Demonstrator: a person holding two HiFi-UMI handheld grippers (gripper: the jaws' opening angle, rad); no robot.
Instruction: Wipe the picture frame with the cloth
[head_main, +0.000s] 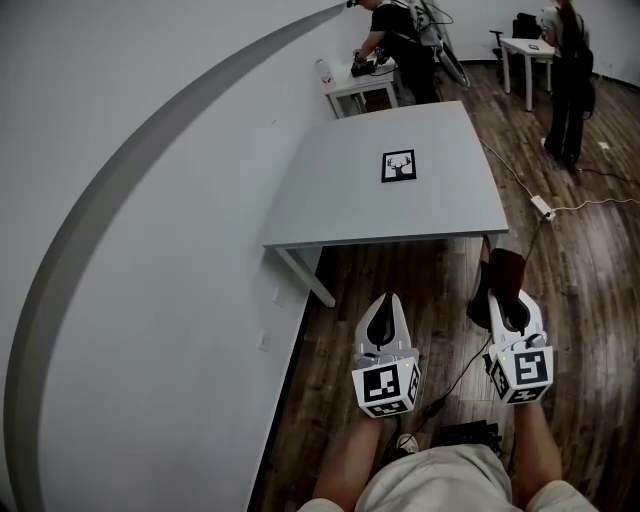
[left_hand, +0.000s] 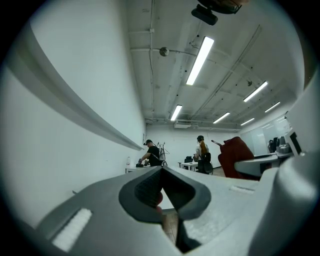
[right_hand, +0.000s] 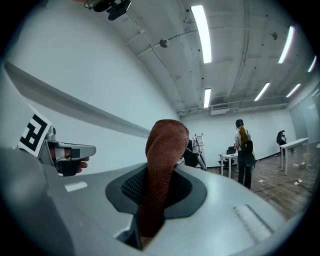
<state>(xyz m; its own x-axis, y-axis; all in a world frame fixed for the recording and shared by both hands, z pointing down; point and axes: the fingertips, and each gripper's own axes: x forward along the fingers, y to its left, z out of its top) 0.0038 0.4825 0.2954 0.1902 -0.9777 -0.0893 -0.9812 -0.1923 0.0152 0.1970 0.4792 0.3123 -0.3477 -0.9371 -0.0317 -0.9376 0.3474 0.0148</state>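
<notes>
The picture frame (head_main: 398, 166), black with a white deer-head print, lies flat near the middle of the grey table (head_main: 330, 210). Both grippers hang over the wooden floor, short of the table's near edge. My right gripper (head_main: 497, 296) is shut on a reddish-brown cloth (head_main: 503, 272); in the right gripper view the cloth (right_hand: 162, 150) stands up out of the closed jaws (right_hand: 159, 172). To its left, my left gripper (head_main: 385, 298) is shut with nothing in it; the left gripper view shows its jaws (left_hand: 162, 172) meeting at the tip.
A white wall (head_main: 150, 300) runs along the table's left side. A power strip (head_main: 542, 206) and cables lie on the floor to the right. Two people stand by small white tables (head_main: 362, 85) at the far end. A black object (head_main: 470, 435) is by my feet.
</notes>
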